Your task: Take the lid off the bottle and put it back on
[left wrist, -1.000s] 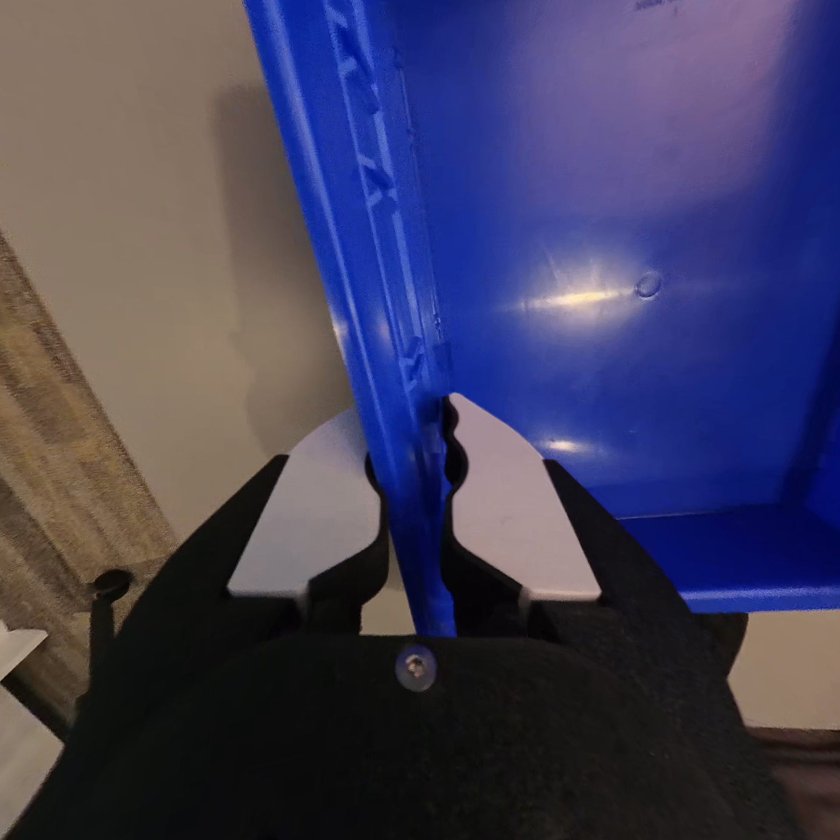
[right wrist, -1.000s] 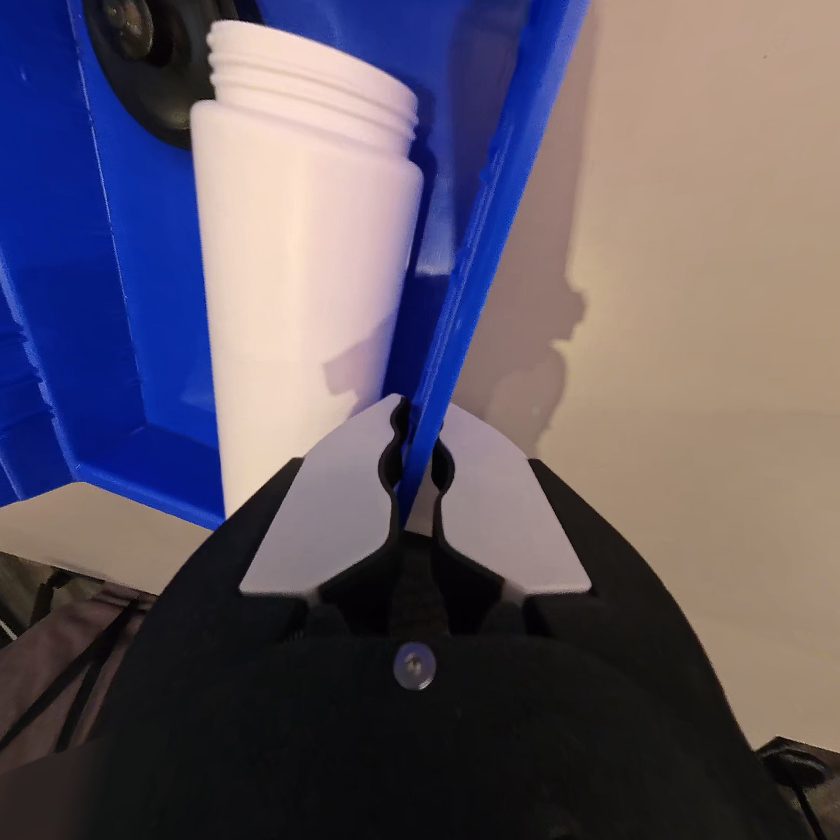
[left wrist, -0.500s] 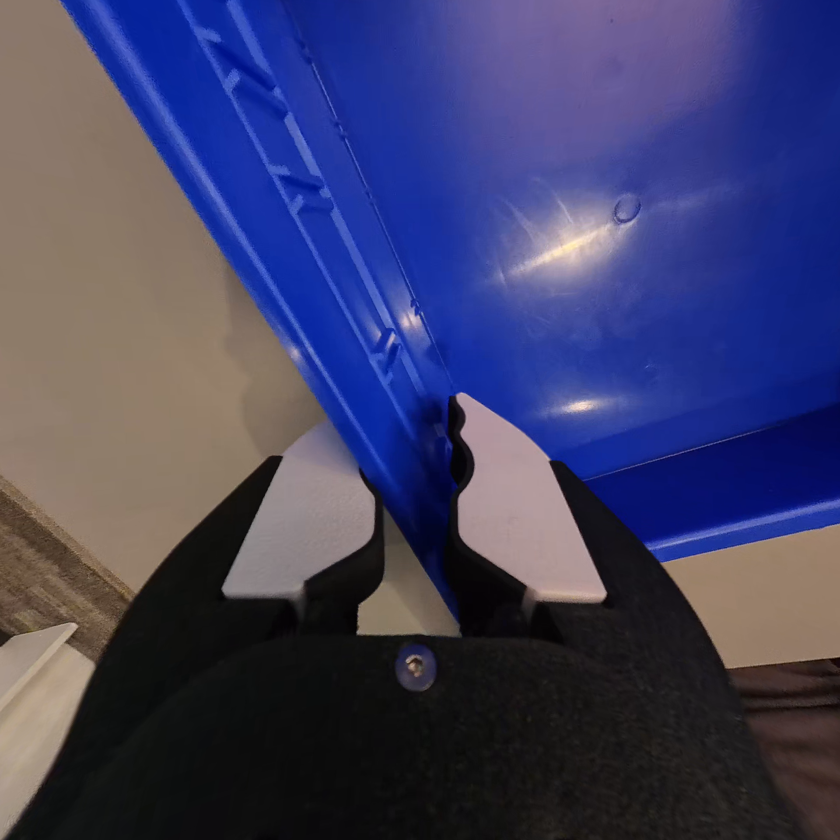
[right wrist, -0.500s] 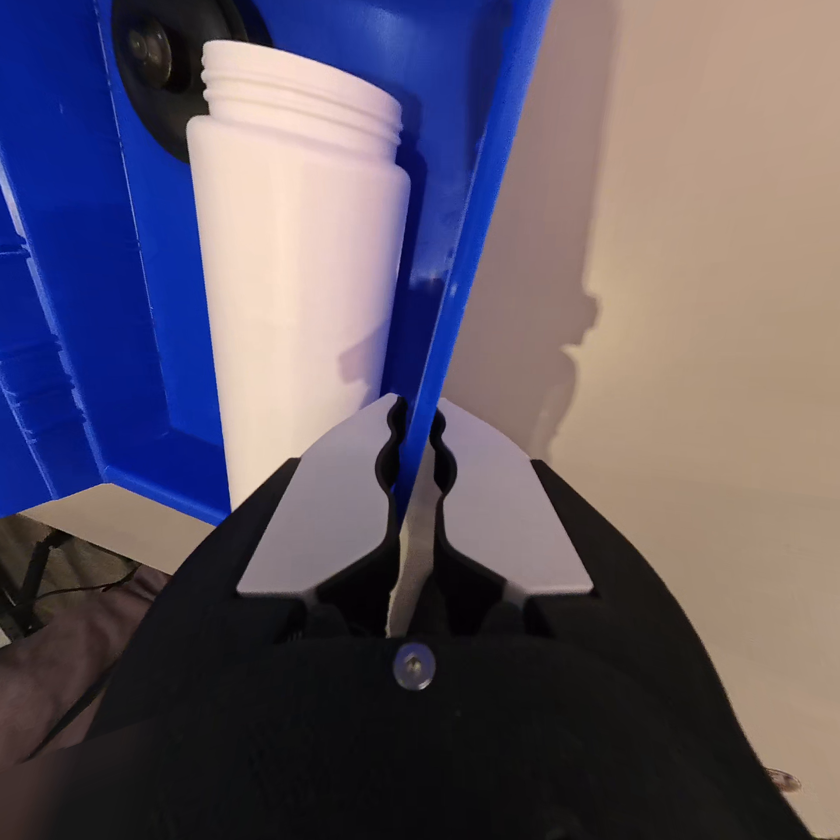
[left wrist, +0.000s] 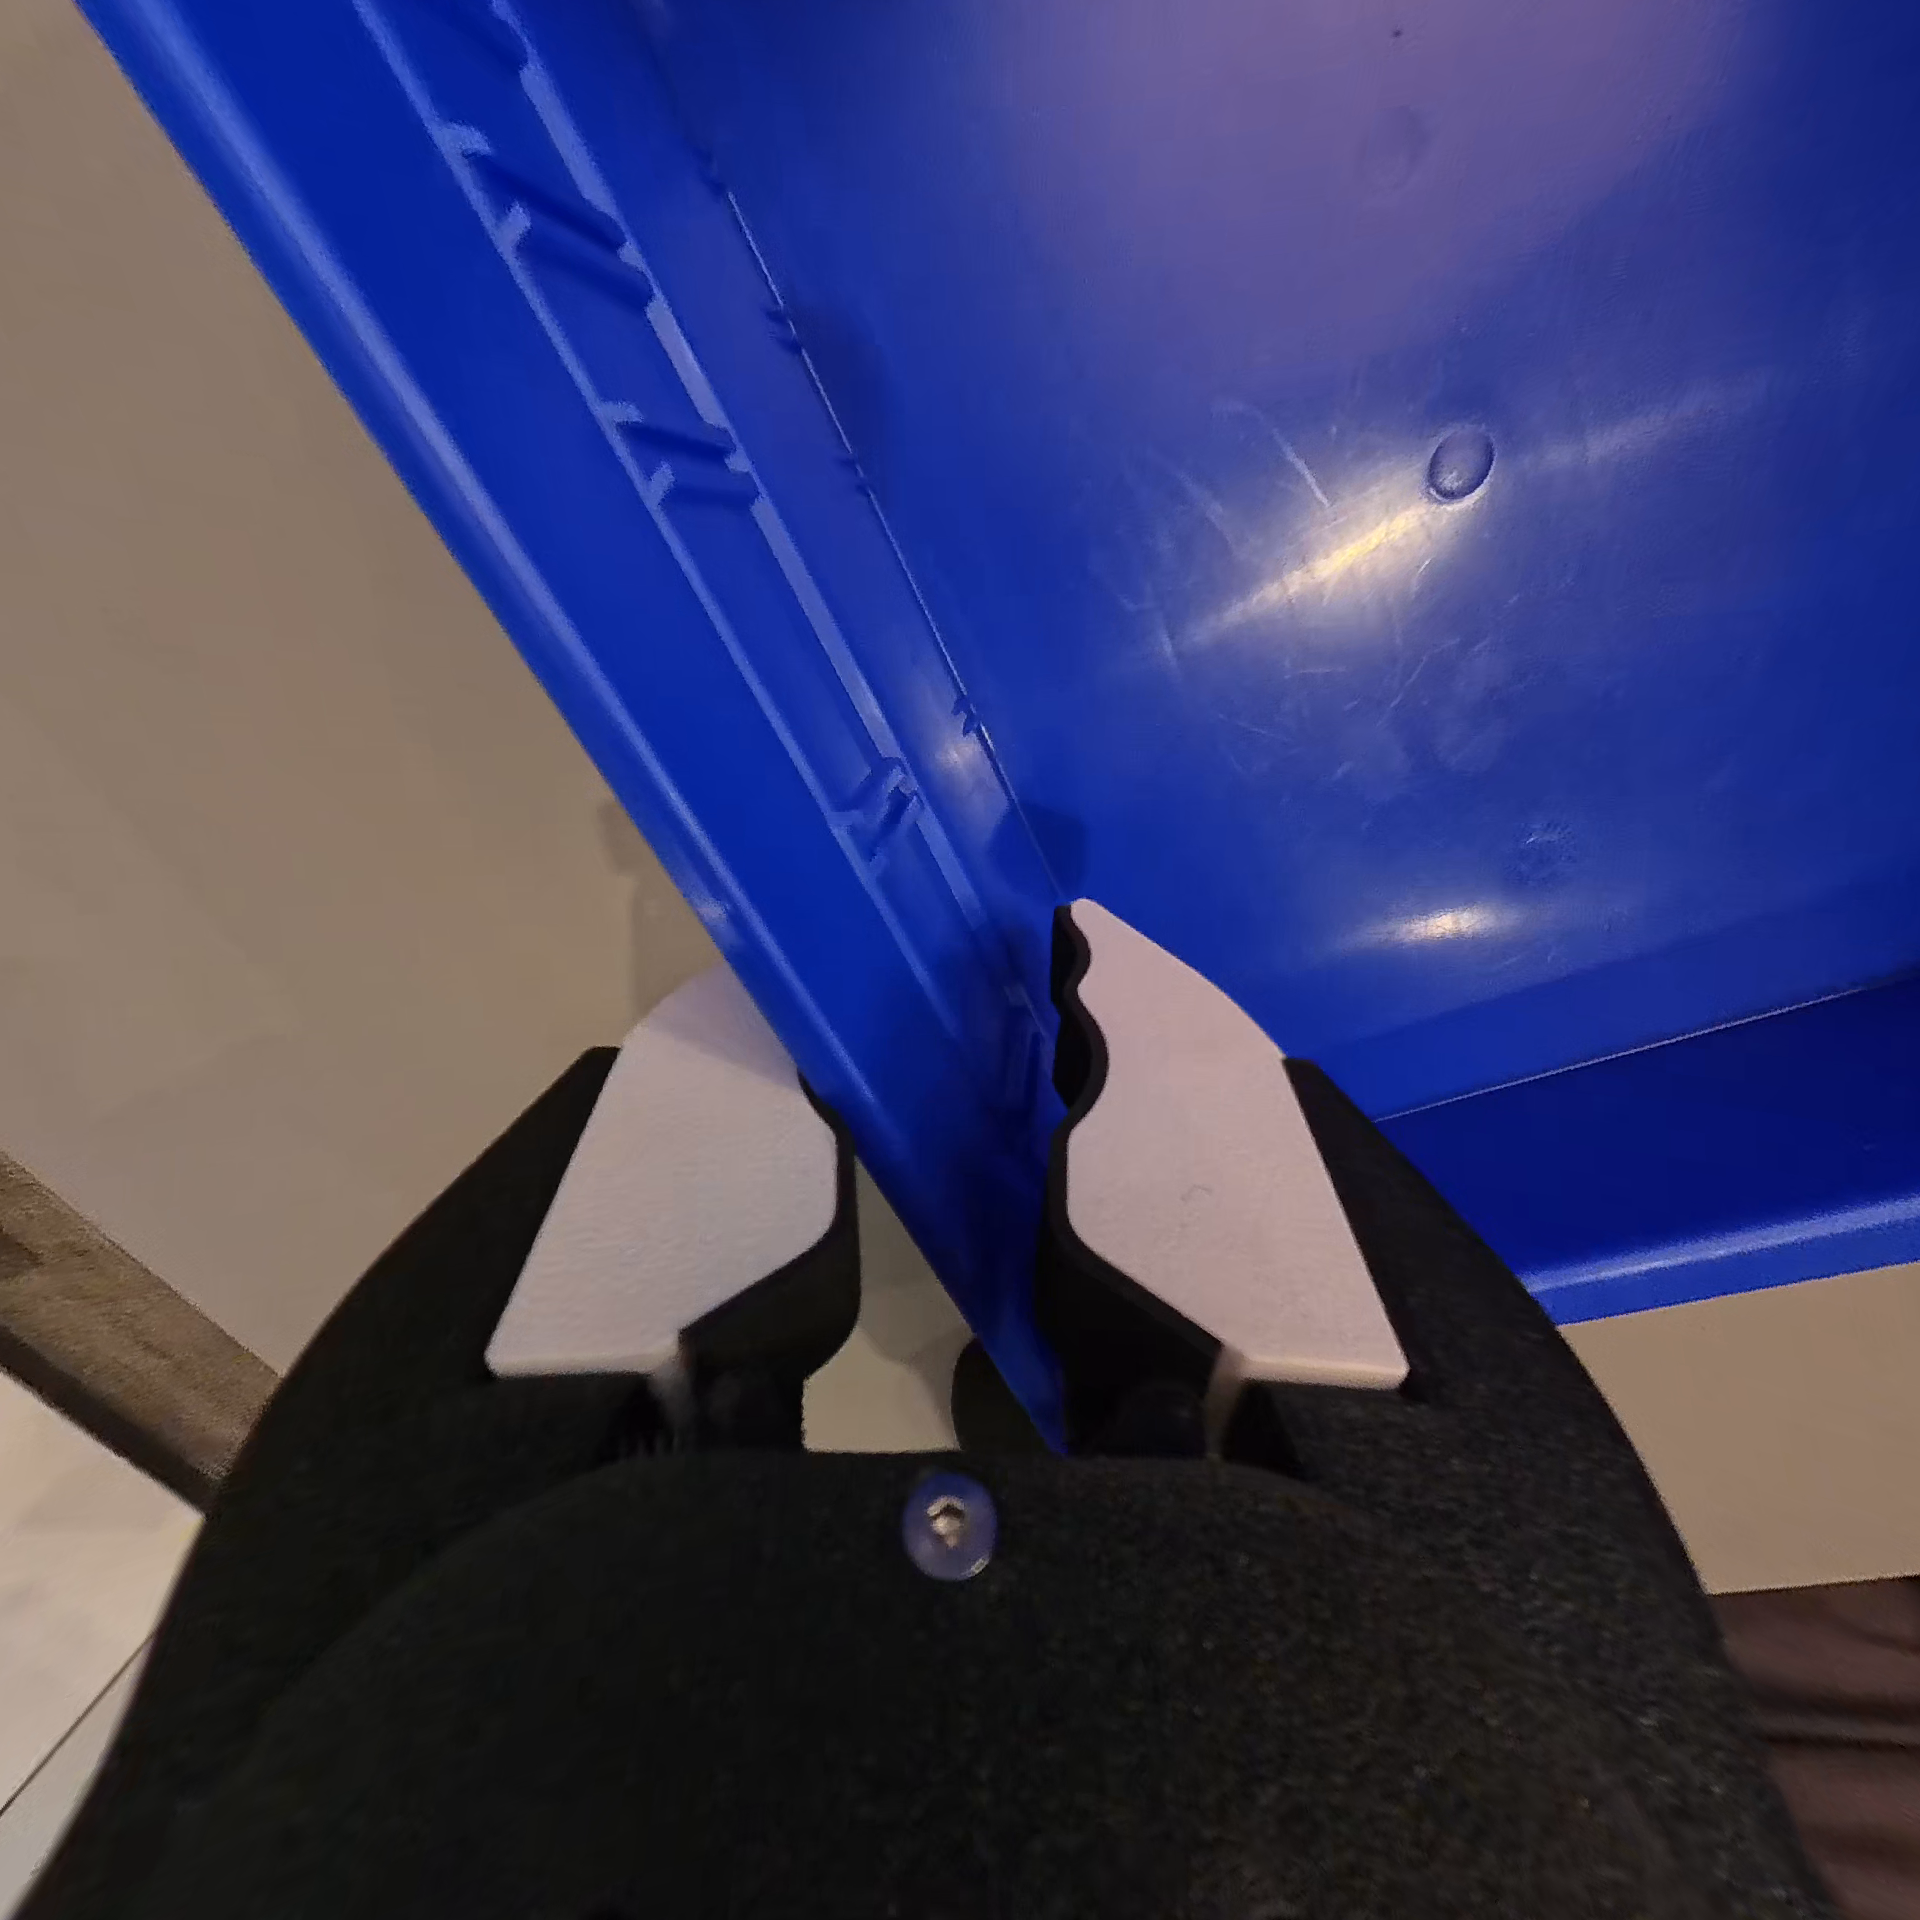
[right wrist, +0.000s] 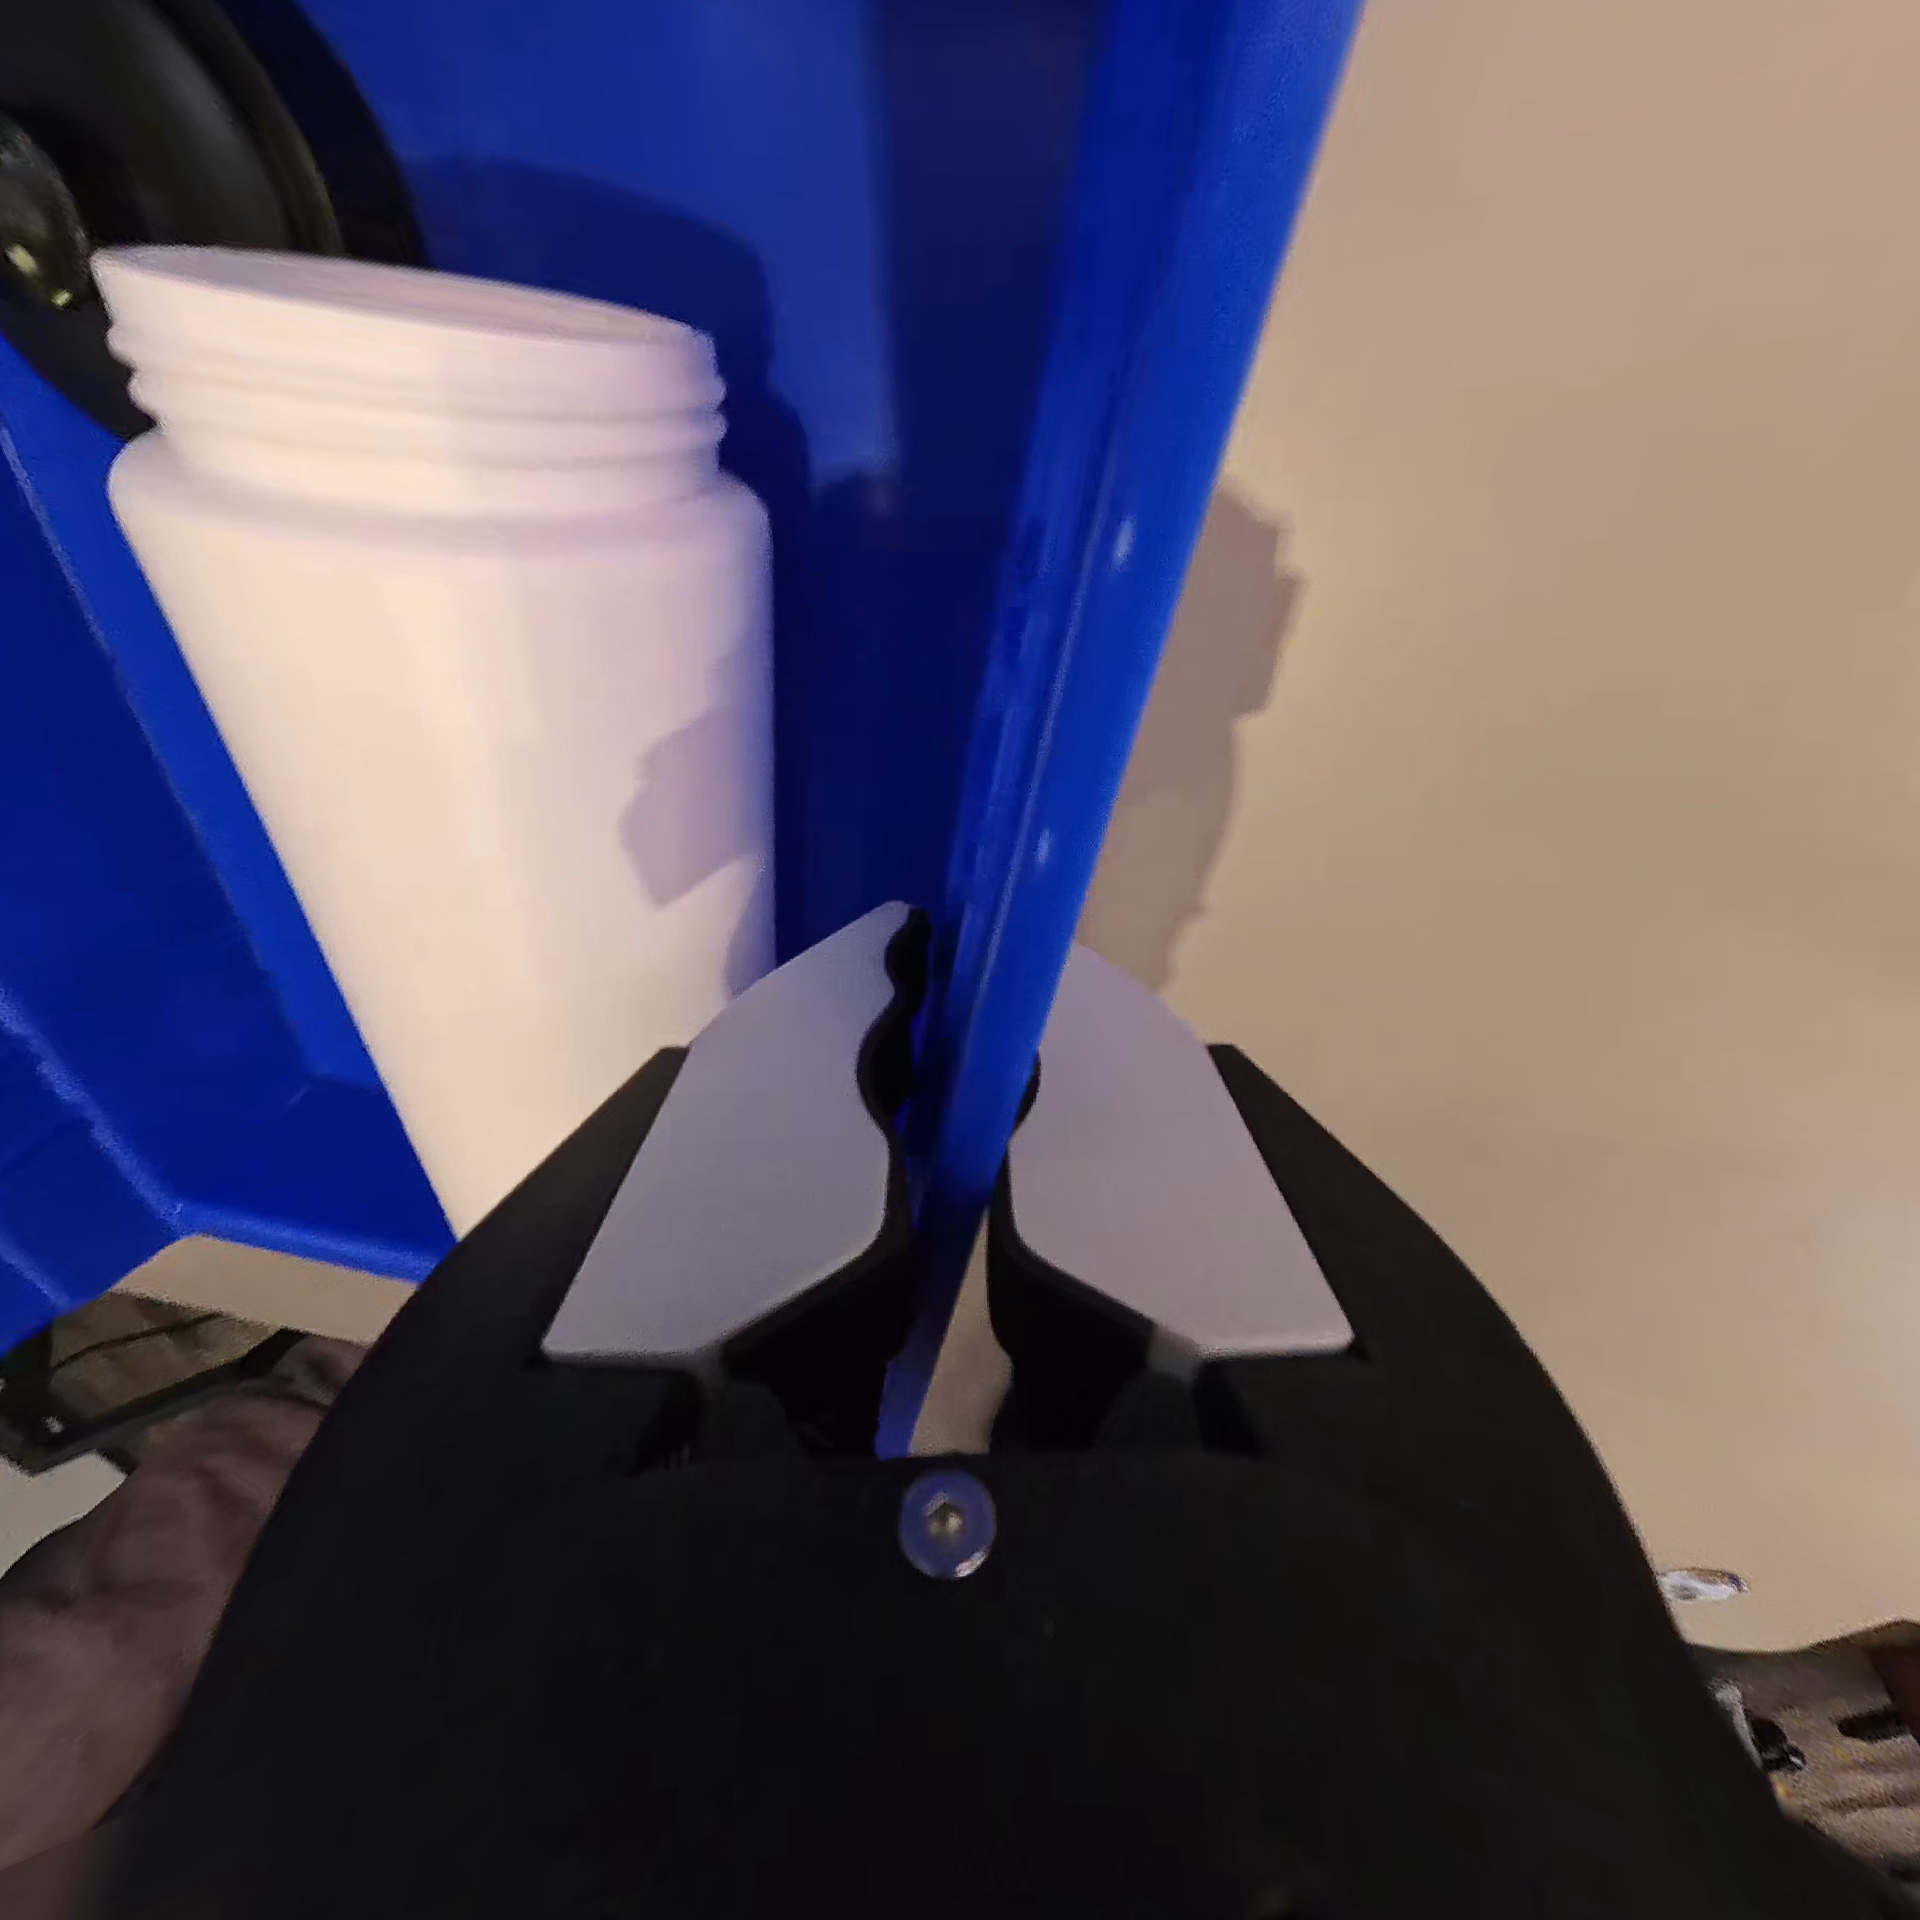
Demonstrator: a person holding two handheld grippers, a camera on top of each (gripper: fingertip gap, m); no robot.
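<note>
A white bottle with no lid, its neck threads bare, lies in a blue plastic bin and leans along the bin's right wall. A black round thing with a metal centre lies behind the bottle's mouth; I cannot tell whether it is the lid. My right gripper is shut on the bin's right wall. My left gripper is shut on the bin's left wall, one finger outside and one inside. The bin floor in the left wrist view holds nothing.
The bin is over a beige tabletop. The table's left edge and wood-look floor show in the left wrist view. A small metal bit lies near the table's front edge on the right.
The bin has turned and tilted in both views while both grippers keep their hold. The bottle now looks larger and nearer in the right wrist view and sits farther left.
</note>
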